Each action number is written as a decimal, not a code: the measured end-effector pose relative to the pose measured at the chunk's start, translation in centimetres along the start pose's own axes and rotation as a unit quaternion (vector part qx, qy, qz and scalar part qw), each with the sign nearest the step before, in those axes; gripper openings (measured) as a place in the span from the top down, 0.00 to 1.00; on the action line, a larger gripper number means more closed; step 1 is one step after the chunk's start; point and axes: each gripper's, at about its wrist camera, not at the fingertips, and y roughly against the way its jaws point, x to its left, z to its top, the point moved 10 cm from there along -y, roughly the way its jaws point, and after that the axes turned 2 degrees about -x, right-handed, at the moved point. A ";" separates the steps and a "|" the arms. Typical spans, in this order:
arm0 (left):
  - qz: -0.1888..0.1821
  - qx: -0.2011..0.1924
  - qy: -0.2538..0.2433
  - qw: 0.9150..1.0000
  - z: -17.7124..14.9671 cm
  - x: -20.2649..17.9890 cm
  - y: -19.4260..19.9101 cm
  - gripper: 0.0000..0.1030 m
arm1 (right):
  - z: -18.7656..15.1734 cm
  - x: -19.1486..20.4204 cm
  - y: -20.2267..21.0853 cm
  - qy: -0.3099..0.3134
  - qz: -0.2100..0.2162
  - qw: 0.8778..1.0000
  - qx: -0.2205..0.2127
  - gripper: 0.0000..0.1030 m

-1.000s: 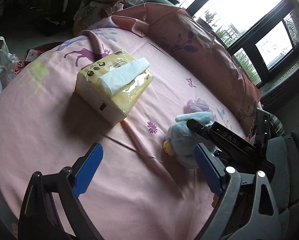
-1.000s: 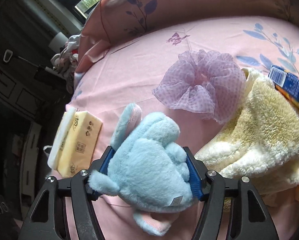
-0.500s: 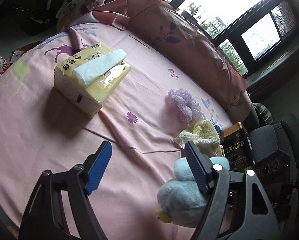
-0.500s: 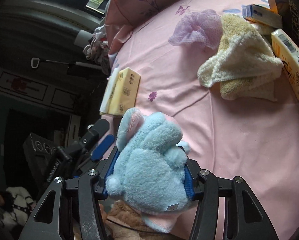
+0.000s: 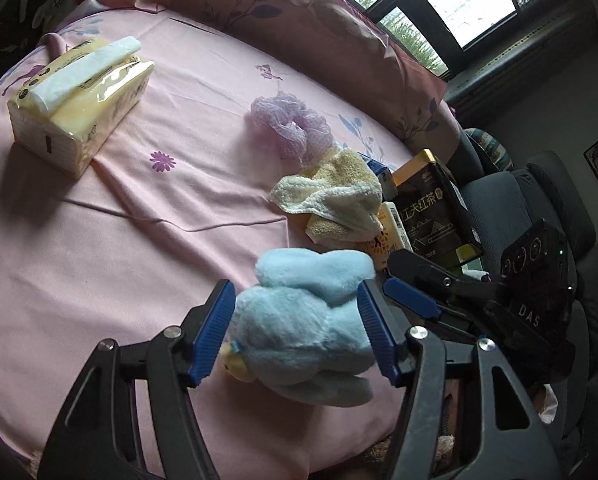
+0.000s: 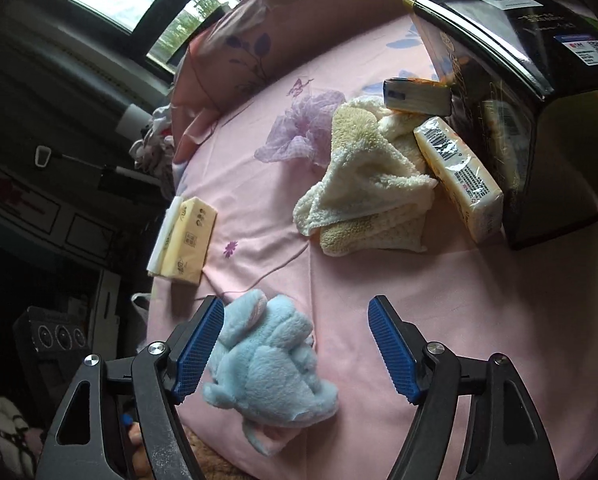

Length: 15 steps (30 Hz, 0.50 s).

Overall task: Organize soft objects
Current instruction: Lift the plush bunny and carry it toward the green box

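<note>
Between left jaws — blue plush toy (image 5: 303,328)

Count on the pink bedsheet (image 5: 147,264): one blue plush toy (image 5: 303,320), one lilac mesh scrunchie (image 5: 295,128), one cream fleece cloth (image 5: 335,204), one large tissue pack (image 5: 79,100). Also one dark tea tin (image 6: 519,92), one small tissue packet (image 6: 459,176), one small blue-edged box (image 6: 417,96). Grippers: two, left gripper (image 5: 297,330) and right gripper (image 6: 297,350).

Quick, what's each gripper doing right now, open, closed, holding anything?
Left gripper: jaws have just been closing around the blue plush toy; a firm grip cannot be told.
Right gripper: jaws have just opened; it holds nothing, the toy lies by one finger.
</note>
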 end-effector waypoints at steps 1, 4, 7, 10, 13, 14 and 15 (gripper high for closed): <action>0.006 0.001 -0.010 1.000 -0.5 -0.3 -0.1 0.40 | -0.1 0.0 0.5 -0.001 0.005 1.000 -0.007 0.27; 0.023 -0.008 -0.020 1.000 -1.8 0.0 0.0 0.40 | -0.6 0.4 1.0 0.007 0.015 1.000 -0.016 0.27; 0.011 -0.016 -0.015 1.000 -2.3 0.3 0.6 0.40 | -1.5 1.3 0.3 0.018 0.024 1.000 0.000 0.27; 0.003 -0.017 -0.016 1.000 -2.5 0.2 0.6 0.40 | -2.1 2.8 0.0 0.037 0.033 0.999 0.005 0.27; 0.003 -0.020 -0.022 1.000 -2.5 -0.1 0.5 0.40 | -2.8 3.9 0.0 0.054 0.049 0.997 0.011 0.27; 0.003 -0.020 -0.026 0.999 -2.6 -0.3 0.6 0.40 | -3.0 3.9 -0.1 0.058 0.041 0.997 0.014 0.28; 0.002 -0.020 -0.029 0.999 -2.6 -0.5 0.6 0.40 | -3.2 3.8 -0.3 0.059 0.033 0.998 0.016 0.30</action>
